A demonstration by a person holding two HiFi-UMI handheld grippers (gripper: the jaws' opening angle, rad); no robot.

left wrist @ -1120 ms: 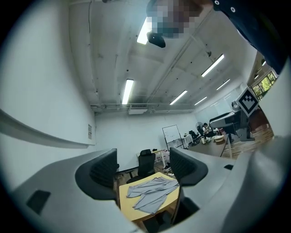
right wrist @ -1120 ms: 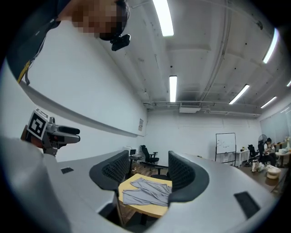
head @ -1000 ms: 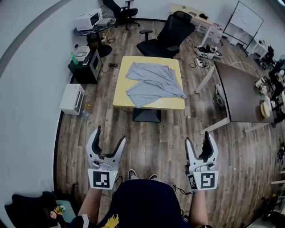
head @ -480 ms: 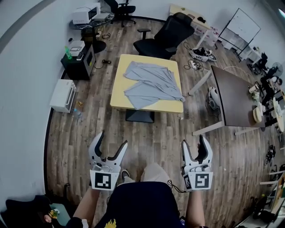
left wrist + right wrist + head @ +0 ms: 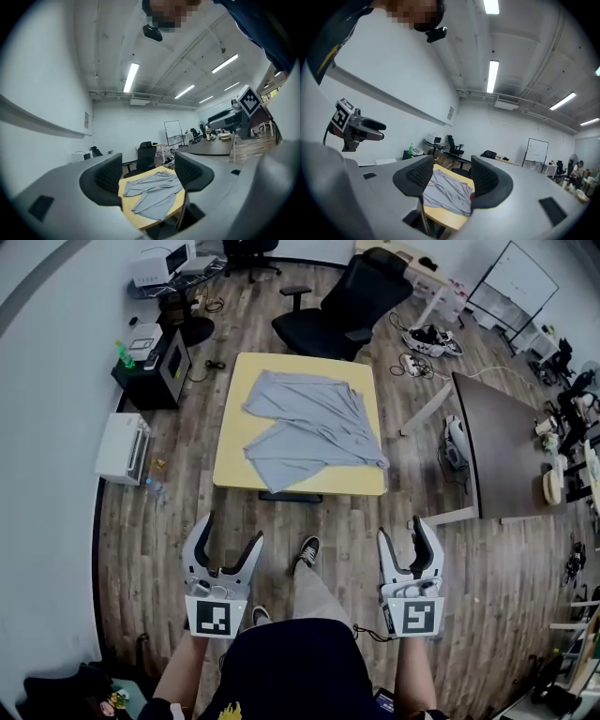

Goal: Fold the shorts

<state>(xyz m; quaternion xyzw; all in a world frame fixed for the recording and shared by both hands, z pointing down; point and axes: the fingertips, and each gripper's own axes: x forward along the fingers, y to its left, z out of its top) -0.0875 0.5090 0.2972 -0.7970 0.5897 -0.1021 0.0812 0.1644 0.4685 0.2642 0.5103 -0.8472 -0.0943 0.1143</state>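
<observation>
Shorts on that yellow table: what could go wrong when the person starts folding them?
The shorts lie rumpled and slanted, so the folds may come out crooked. One corner reaches the near right edge of the table; a careless tug might drag the cloth off.

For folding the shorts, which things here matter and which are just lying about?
For the job: grey shorts, yellow table, left tool open and empty, right tool empty, jaws just closing slightly.
Lying about: black office chair, white box on floor, green bottle, brown desk.
</observation>
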